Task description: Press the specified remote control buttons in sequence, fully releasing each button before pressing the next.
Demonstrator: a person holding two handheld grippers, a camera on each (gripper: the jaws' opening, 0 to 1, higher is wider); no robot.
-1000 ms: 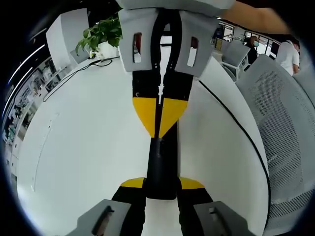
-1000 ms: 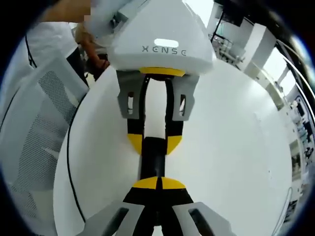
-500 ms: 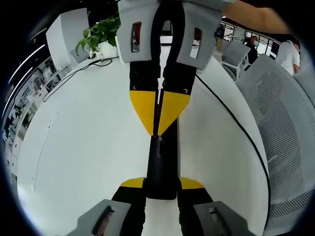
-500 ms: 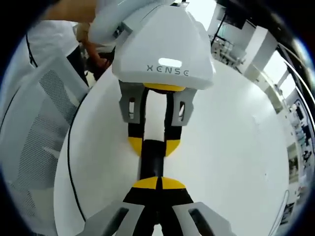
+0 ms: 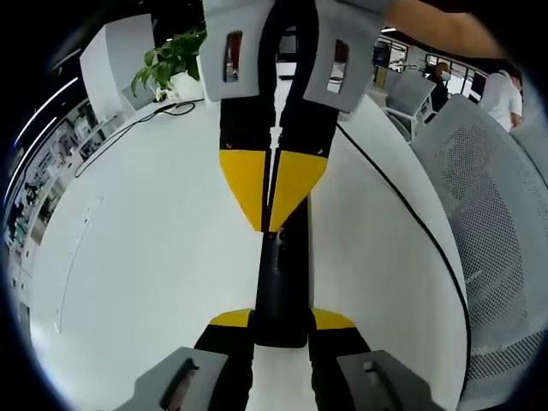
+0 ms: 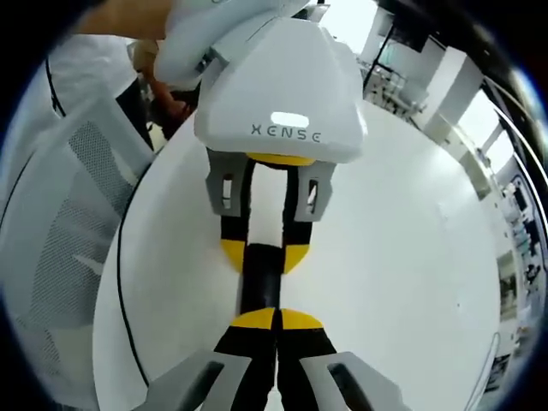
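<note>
A slim black remote control [image 5: 281, 287] lies lengthwise along the white table [image 5: 145, 257], and my left gripper [image 5: 281, 319] is shut on its near end, a yellow pad on each side. In the left gripper view my right gripper [image 5: 271, 224] comes in from the top, shut, its joined yellow tips resting on the remote's far part. In the right gripper view my right gripper [image 6: 276, 318] is shut with its tips against the remote [image 6: 260, 287]. Opposite it, the left gripper [image 6: 263, 253] holds the remote under its white housing.
A grey mesh chair [image 5: 501, 214] stands at the table's edge, also seen as the chair [image 6: 60, 223]. A thin black cable [image 5: 402, 205] runs across the table. A potted plant [image 5: 175, 56] stands at the far end, with people [image 5: 501, 90] beyond.
The right gripper's body has slid toward the top of the left gripper view and its tips have crept slightly farther along the remote. The left gripper's hold is unchanged.
</note>
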